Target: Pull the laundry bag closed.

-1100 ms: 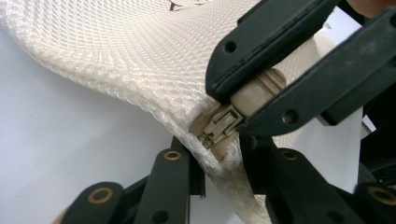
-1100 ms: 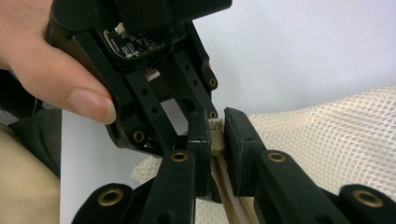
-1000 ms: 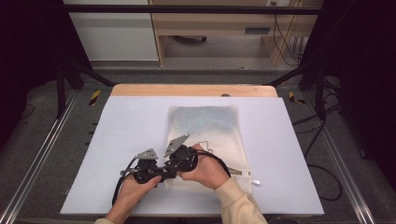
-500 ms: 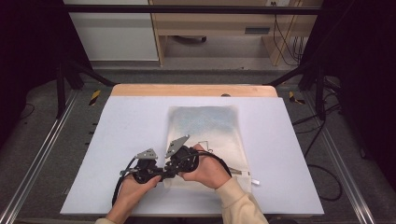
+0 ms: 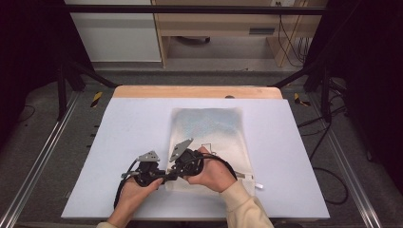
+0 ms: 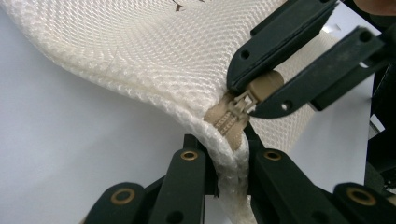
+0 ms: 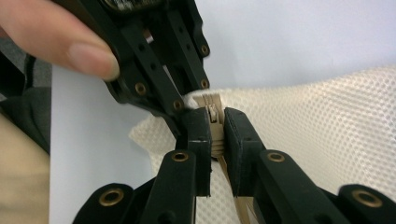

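- Lying flat on the white surface (image 5: 142, 123), a cream mesh bag (image 5: 209, 137) has its near-left corner between the two grippers, close to the person's edge.
- In the high view the left gripper (image 5: 159, 179) and the right gripper (image 5: 172, 172) meet at this corner, almost touching each other; the left hand (image 5: 135, 192) and the right hand (image 5: 214, 171) hold them from below.
- In the left gripper view, the jaws of the left gripper (image 6: 227, 156) are clamped together on the thick white edge of the mesh bag (image 6: 140, 51), just under the end of the beige zipper (image 6: 231, 119).
- Directly above these jaws, the right gripper (image 6: 261, 91) comes in from the upper right, and its jaws are closed on the beige zipper pull (image 6: 264, 85).
- In the right gripper view, the jaws of the right gripper (image 7: 215, 133) stand pressed on the zipper pull (image 7: 212, 114) from both sides, with the zipper (image 7: 238, 205) tape running down between them.
- Just beyond the tips of these jaws the left gripper (image 7: 180, 105) holds the corner of the mesh bag (image 7: 317, 126); a thumb (image 7: 60, 42) of the left hand rests on its body at the upper left.
- The mesh is lifted a little from the surface around the jaws and bends in a curve.
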